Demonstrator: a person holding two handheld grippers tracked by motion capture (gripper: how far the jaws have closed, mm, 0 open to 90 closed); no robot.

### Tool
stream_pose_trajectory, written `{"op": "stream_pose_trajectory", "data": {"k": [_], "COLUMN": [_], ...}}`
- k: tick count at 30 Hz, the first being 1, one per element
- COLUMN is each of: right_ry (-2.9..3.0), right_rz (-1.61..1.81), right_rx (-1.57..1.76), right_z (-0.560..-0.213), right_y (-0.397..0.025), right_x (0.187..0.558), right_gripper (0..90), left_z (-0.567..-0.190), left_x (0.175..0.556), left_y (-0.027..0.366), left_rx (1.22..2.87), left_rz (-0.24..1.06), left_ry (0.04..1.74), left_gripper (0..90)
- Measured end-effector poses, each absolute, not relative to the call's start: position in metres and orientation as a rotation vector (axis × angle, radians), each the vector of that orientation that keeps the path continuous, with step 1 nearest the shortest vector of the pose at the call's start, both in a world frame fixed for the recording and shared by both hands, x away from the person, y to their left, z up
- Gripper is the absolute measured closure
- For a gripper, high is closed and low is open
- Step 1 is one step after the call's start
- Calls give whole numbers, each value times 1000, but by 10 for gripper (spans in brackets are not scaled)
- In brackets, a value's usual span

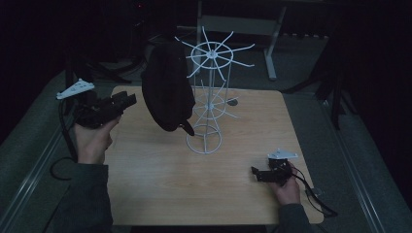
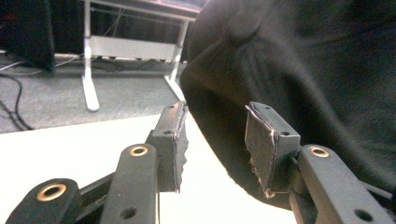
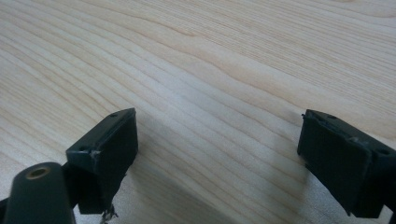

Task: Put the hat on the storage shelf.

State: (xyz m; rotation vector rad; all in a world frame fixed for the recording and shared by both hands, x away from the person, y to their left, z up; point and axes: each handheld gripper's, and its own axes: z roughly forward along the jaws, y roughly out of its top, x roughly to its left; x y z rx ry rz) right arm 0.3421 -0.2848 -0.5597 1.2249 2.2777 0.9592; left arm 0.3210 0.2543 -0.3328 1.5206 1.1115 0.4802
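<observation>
A black cap (image 1: 166, 90) hangs from an upper arm of a white wire rack (image 1: 210, 104) standing mid-table. My left gripper (image 1: 127, 99) is raised at the table's left edge, pointing at the cap and just short of it. In the left gripper view its jaws stand open (image 2: 215, 142), nothing between them, with the cap's black fabric (image 2: 303, 70) close in front. My right gripper (image 1: 254, 171) rests low near the table's front right. In the right gripper view its jaws are wide open (image 3: 217, 154) over bare wood.
The light wooden table (image 1: 160, 184) sits on grey carpet. A white-legged desk frame (image 1: 238, 24) stands behind it, also seen as white legs (image 2: 88, 70). Cables trail from both grippers off the table's sides.
</observation>
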Motion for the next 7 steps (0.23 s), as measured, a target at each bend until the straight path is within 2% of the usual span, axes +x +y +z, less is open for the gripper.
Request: {"op": "stream_pose_trajectory", "data": {"k": [7], "right_ry": [2278], "right_rz": [960], "right_rx": [1225], "right_z": [-560], "right_y": [-285], "right_x": [342], "right_gripper": [119], "left_z": [-346], "left_x": [321], "left_y": [252], "left_rx": [1569], "left_rz": [524], "left_ry": [1160], "left_gripper": [580]}}
